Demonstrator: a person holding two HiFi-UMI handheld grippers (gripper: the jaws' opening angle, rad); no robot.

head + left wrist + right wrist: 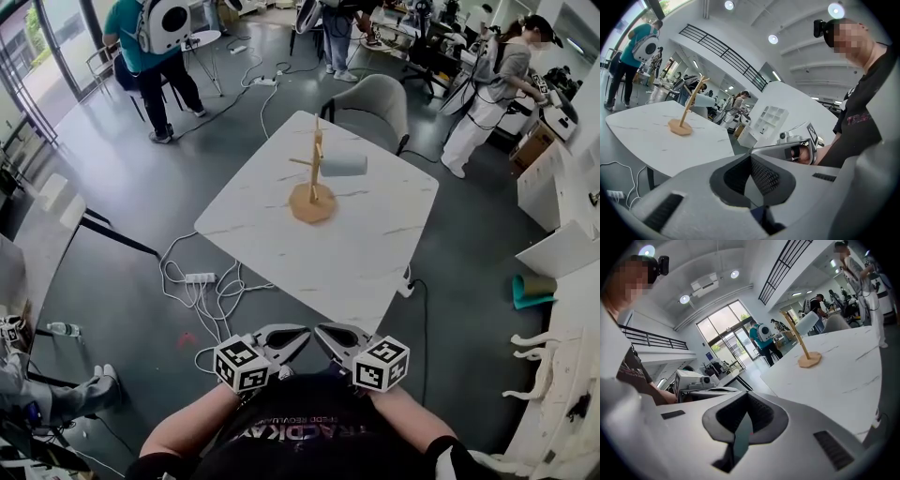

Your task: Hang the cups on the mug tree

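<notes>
**Desk:** Where does the hanging job stand?

**Field:** Judging by the table, near its end or in a pause. One pale cup hangs sideways on an arm of the wooden tree, which stands toward the table's far side. No other cup shows on the white top.

**Desk:** And the tools?

**Field:** Both are held against the wearer's body, well apart from the table. The left gripper has its jaws pressed together with nothing between them. The right gripper is likewise closed and empty, its tip just beside the left's.

**Desk:** Next move?

**Field:** If more cups are due, it calls for finding one outside these views, parting a pair of jaws and stepping up to the table. The tree's other pegs look free. If none is due, the work appears finished.

**Desk:** Any writing?

**Field:** The gripper cubes carry black-and-white square markers, no words. The wearer's dark shirt bears reddish lettering, upside down here and too unclear to read. No brand shows on cup or tree.
</notes>
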